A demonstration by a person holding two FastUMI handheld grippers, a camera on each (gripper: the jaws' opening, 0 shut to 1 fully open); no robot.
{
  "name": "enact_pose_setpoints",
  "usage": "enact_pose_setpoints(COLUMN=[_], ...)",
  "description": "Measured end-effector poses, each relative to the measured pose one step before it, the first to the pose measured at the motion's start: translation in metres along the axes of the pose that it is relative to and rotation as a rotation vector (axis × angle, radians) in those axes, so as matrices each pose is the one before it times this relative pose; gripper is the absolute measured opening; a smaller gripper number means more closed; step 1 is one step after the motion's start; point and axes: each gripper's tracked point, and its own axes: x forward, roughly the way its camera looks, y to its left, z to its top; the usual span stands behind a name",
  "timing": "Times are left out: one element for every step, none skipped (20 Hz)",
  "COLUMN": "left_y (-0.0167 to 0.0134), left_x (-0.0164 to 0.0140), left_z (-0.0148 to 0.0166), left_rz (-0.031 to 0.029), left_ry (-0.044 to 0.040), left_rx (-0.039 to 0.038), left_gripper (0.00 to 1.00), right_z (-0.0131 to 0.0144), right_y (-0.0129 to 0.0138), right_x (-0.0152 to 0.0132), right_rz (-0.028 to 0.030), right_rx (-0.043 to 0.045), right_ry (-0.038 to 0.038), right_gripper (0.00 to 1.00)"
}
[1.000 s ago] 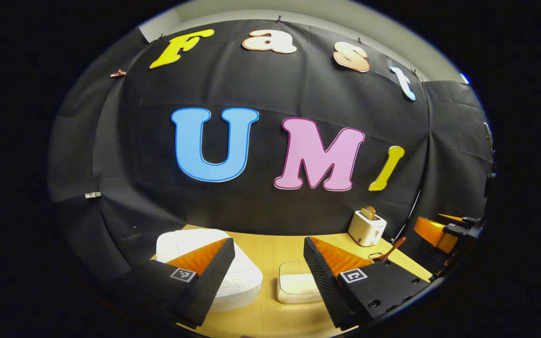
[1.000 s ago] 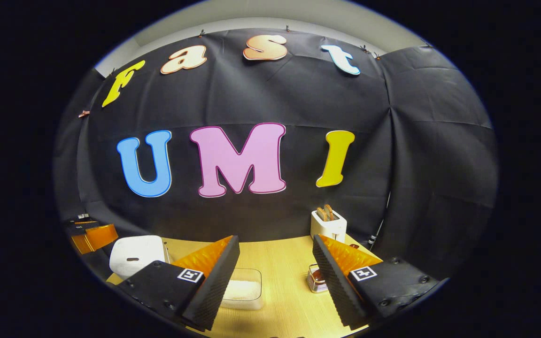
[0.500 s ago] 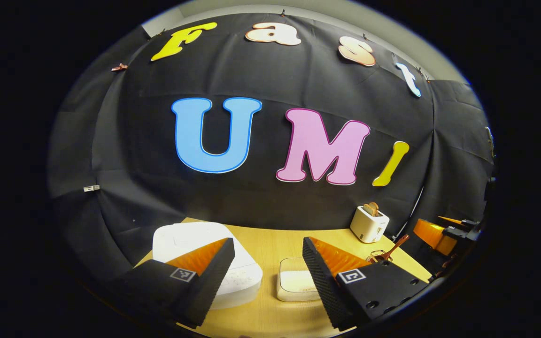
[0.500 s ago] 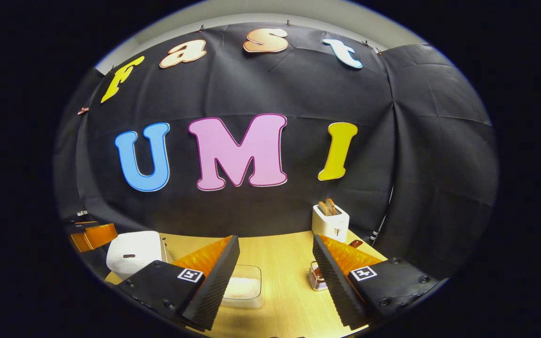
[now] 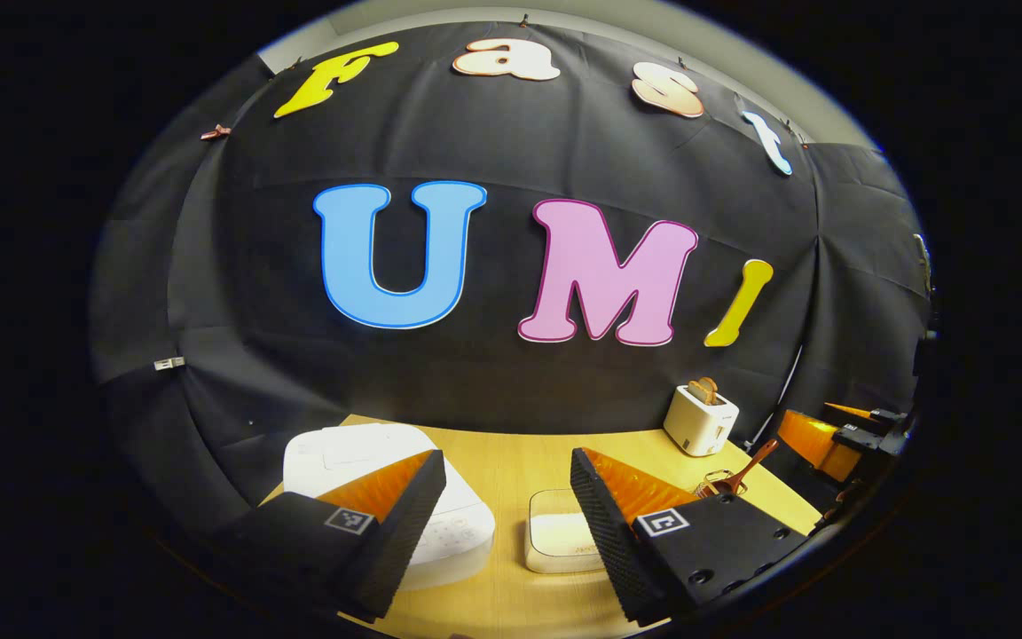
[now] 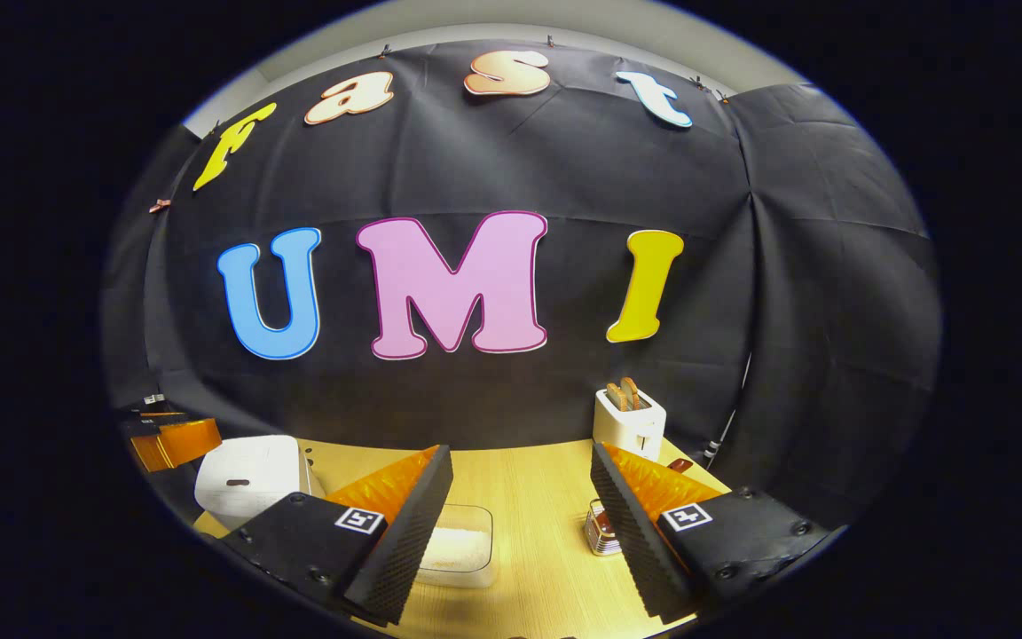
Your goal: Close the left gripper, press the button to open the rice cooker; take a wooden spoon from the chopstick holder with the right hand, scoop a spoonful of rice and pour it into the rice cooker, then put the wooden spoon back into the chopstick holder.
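- Low in the left gripper view, the left gripper [image 5: 507, 497] stood wide apart, gripping nothing; the right gripper [image 6: 521, 497] likewise.
- The rice cooker [image 5: 462, 528] sat lower left, lid down: pressing hadn't started.
- The next move likely called for closing the left fingers.
- The wooden spoon [image 5: 746, 469] waited farther right in the chopstick holder [image 5: 717, 485].

My two views are sharp at centre, with strong fisheye bending toward the rims. The wooden table [image 6: 529, 484] is brightly and warmly lit; the black cloth wall [image 6: 813, 293] stays dim.
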Motion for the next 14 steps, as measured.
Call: enact_pose_setpoints(left_y=[0.00157, 0.00258, 0.00133, 0.00274, 0.00447, 0.00472, 0.00563, 0.00598, 0.00706, 0.00833, 0.00945, 0.01305, 0.01252, 0.00556], left_x=[-0.00031, 0.00001, 0.00069, 0.00036, 0.00038, 0.00148, 0.00095, 0.00253, 0.00281, 0.00393, 0.00412, 0.00585, 0.0033, 0.00777], left_z=[-0.00016, 0.00071, -0.00033, 0.0007, -0.00174, -0.00015, -0.00097, -0.00137, -0.00307, -0.00178, -0.00203, -0.0013, -0.0049, -0.00482], left_rz=[0.00517, 0.00324, -0.00031, 0.0048, 0.00767, 0.00639, 0.00937, 0.01069, 0.0131, 0.01695, 0.02476, 0.0381, 0.03598, -0.00242], left_ry=[0.00037, -0.00037, -0.00056, 0.00093, 0.00089, 0.00236, 0.00442, 0.00708, 0.00758, 0.00737, 0.0054, 0.00976, 0.01153, 0.02045], left_rx=[-0.00553, -0.00801, -0.00697, -0.00331, -0.00209, -0.00348, -0.00661, -0.00853, -0.00904, -0.00712, -0.00466, -0.00399, -0.00613, -0.0156], left_gripper=[0.91, 0.89, 0.88, 0.84, 0.81, 0.76, 0.72, 0.6, 0.62, 0.43, 0.33, 0.23, 0.13, 0.06], right_z=[-0.00106, -0.00065, -0.00192, -0.0018, -0.00096, -0.00211, -0.0024, -0.00162, -0.00147, -0.00162, -0.00136, -0.00105, -0.0014, -0.00136], right_y=[-0.00179, -0.00103, -0.00023, -0.00113, -0.00027, 0.00038, 0.00059, 0.00123, 0.00099, 0.00124, 0.00114, 0.00161, 0.00047, 0.00197], right_x=[0.00069, -0.00067, -0.00026, 0.00019, -0.00066, -0.00139, -0.00005, -0.00082, -0.00131, -0.0005, -0.00132, -0.00171, -0.00133, -0.00107], right_rz=[-0.00289, 0.00183, 0.00151, 0.00001, 0.00182, 0.0019, 0.00379, 0.00404, 0.00349, 0.0046, 0.00539, 0.00338, 0.00339, 0.00251], right_rx=[0.00329, 0.00499, 0.00151, -0.00113, -0.00167, -0.00087, 0.00016, -0.00139, -0.00441, -0.00519, -0.00502, -0.00505, -0.0039, -0.00299], right_ry=[0.00106, 0.00511, 0.00321, 0.00352, 0.00362, 0.0052, 0.00591, 0.00485, 0.00369, 0.00408, 0.0024, 0.00149, 0.00289, 0.00533], right_gripper=[0.97, 0.97, 0.97, 0.98, 0.97, 0.98, 0.97, 0.98, 0.98, 0.97, 0.97, 0.98, 0.98, 0.97])
